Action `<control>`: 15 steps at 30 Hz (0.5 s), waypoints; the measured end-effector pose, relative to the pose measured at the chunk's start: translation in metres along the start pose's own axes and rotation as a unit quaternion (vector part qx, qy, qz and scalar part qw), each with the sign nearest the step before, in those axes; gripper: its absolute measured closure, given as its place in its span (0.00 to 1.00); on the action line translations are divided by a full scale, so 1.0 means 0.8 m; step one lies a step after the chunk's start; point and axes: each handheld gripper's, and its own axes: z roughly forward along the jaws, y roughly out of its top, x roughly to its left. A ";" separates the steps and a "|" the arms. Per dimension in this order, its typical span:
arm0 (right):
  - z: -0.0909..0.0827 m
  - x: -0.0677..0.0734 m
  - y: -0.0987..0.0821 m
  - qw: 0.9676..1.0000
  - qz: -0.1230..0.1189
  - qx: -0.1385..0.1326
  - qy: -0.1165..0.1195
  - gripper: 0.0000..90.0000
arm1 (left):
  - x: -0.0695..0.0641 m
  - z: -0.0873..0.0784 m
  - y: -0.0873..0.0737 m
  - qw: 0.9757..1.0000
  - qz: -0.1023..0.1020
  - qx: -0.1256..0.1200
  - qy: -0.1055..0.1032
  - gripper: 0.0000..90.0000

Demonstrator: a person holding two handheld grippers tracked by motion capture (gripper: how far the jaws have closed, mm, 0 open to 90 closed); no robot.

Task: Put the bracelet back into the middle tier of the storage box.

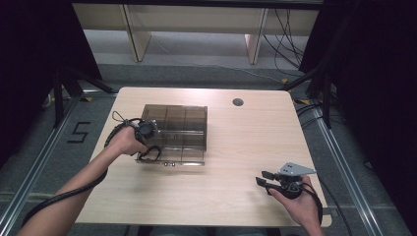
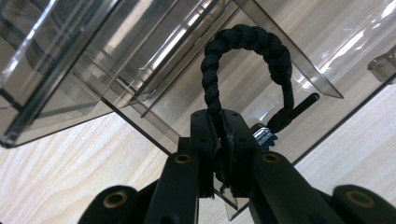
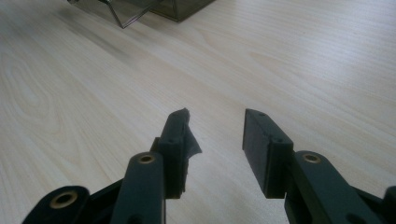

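Note:
A smoky see-through compartment box (image 1: pixel 182 130) lies on the left half of the wooden table (image 1: pixel 246 147). My left gripper (image 1: pixel 146 145) hangs over the box's front left corner, shut on a black braided cord loop (image 1: pixel 152 153). In the left gripper view the jaws pinch one end of the cord loop (image 2: pixel 247 46), which arches up in front of the box's walls (image 2: pixel 93 60); the left gripper (image 2: pixel 219 140) has no gap around it. My right gripper (image 1: pixel 265 179) rests low near the table's front right, open, with only bare wood showing between the right gripper's (image 3: pixel 215 135) pads.
A round cable hole (image 1: pixel 238 102) sits near the table's far edge. Small metal latches (image 1: pixel 169 163) line the box's front side. The box's corner (image 3: pixel 140 9) lies far ahead of the right gripper. Dark curtains and floor rails flank the table.

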 end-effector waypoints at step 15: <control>0.000 0.001 0.000 1.000 0.005 0.004 0.004 0.69 | 0.004 -0.013 0.005 0.999 0.020 -0.027 0.011 0.85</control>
